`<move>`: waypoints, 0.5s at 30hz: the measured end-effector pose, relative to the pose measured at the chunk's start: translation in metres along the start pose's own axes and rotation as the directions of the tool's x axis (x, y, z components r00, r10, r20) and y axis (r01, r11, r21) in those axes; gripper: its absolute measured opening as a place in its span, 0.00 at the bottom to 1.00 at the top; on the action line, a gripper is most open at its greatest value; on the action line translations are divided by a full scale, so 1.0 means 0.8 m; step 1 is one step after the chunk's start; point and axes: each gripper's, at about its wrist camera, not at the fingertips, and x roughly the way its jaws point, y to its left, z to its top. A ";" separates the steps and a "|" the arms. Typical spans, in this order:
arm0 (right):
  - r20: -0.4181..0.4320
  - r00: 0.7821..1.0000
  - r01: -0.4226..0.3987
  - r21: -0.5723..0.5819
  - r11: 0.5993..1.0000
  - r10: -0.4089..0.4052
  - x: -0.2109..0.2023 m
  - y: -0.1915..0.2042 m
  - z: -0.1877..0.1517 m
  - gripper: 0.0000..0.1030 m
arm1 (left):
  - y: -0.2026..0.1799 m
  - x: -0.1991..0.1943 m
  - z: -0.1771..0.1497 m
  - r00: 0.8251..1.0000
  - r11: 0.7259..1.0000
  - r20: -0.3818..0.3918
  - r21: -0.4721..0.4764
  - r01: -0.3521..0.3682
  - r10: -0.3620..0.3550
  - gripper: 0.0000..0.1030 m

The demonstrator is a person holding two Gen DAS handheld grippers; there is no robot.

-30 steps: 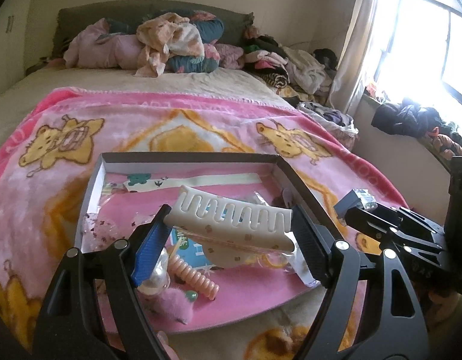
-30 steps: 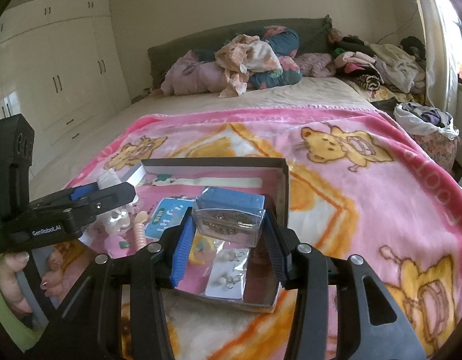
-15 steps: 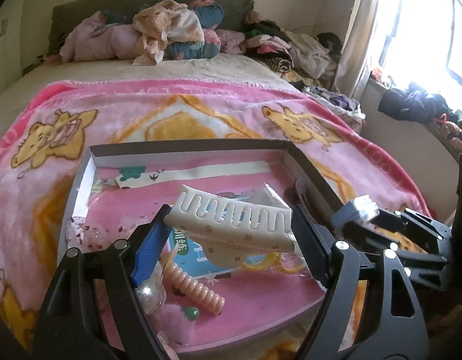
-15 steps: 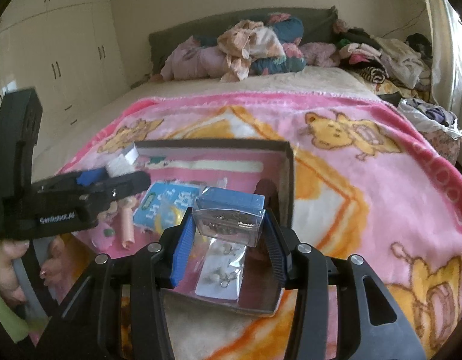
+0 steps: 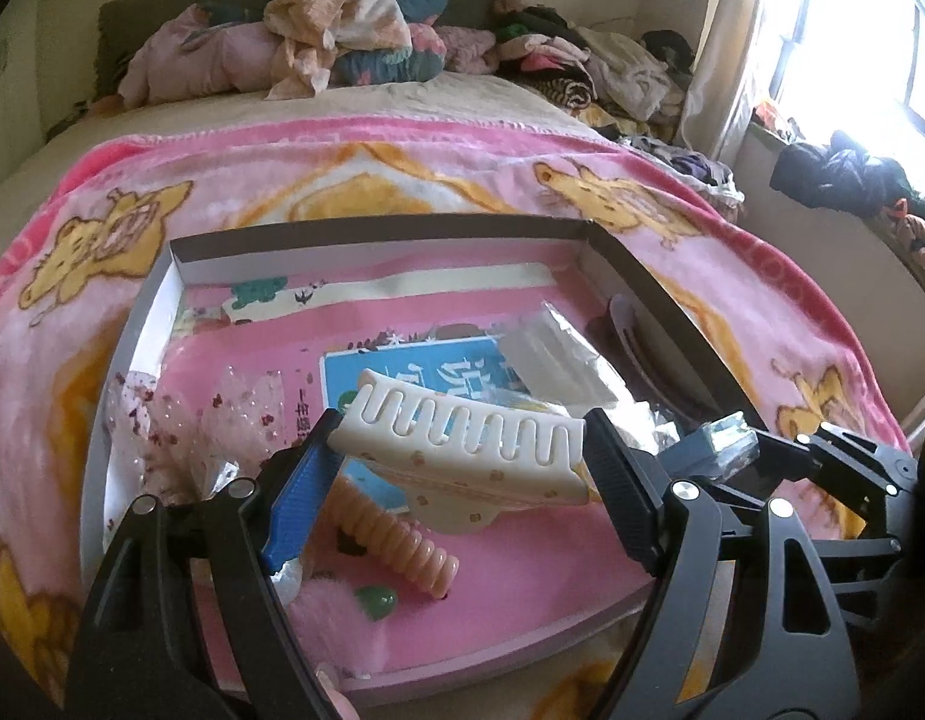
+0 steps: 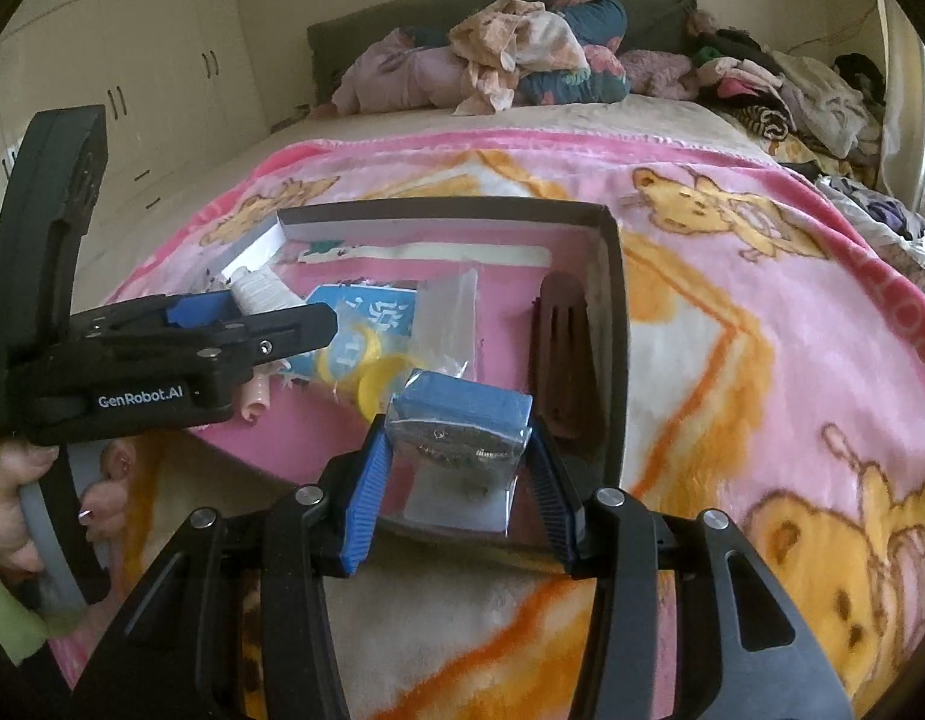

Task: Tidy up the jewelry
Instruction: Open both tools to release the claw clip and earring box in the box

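Left gripper (image 5: 462,468) clamped on white claw clip (image 5: 468,450), long axis crosswise between pads, teeth up, above pink-lined box (image 5: 378,231). Right gripper (image 6: 459,480) pinching small blue-topped case (image 6: 460,420) over box's near corner. "GenRobot.AI" printed on left gripper's side.

window (image 5: 870,30) glare, soft daylight, fisheye warping

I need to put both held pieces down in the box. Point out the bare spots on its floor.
Bare pink floor lies at the near edge of the box, between the coiled hair tie and the near right corner, and along the far wall past the cream strip. Crowded: the middle, with the blue card and clear bags, and the left side.
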 end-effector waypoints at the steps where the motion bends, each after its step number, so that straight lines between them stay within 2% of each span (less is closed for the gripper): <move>1: -0.001 1.000 0.001 0.000 1.000 -0.001 -0.001 0.000 -0.001 0.45 | 0.000 -0.001 0.000 1.000 1.000 0.001 0.001 -0.001 0.001 0.69; 3: 0.005 1.000 0.008 0.001 1.000 -0.008 -0.006 0.001 -0.003 0.50 | -0.001 -0.004 -0.002 1.000 1.000 0.002 0.001 -0.003 0.003 0.69; 5: 0.014 1.000 0.014 0.003 1.000 -0.014 -0.013 0.001 -0.005 0.54 | -0.001 -0.005 -0.002 1.000 1.000 0.005 0.000 -0.002 0.002 0.77; 10: 0.045 0.998 0.034 0.004 0.999 -0.035 -0.035 0.002 -0.012 0.59 | -0.003 -0.020 -0.007 1.000 1.000 0.018 0.001 -0.018 0.018 0.79; 15: 0.110 0.991 0.069 0.016 0.997 -0.070 -0.068 0.004 -0.017 0.72 | -0.002 -0.051 -0.014 0.998 0.999 0.057 -0.007 -0.036 0.036 0.84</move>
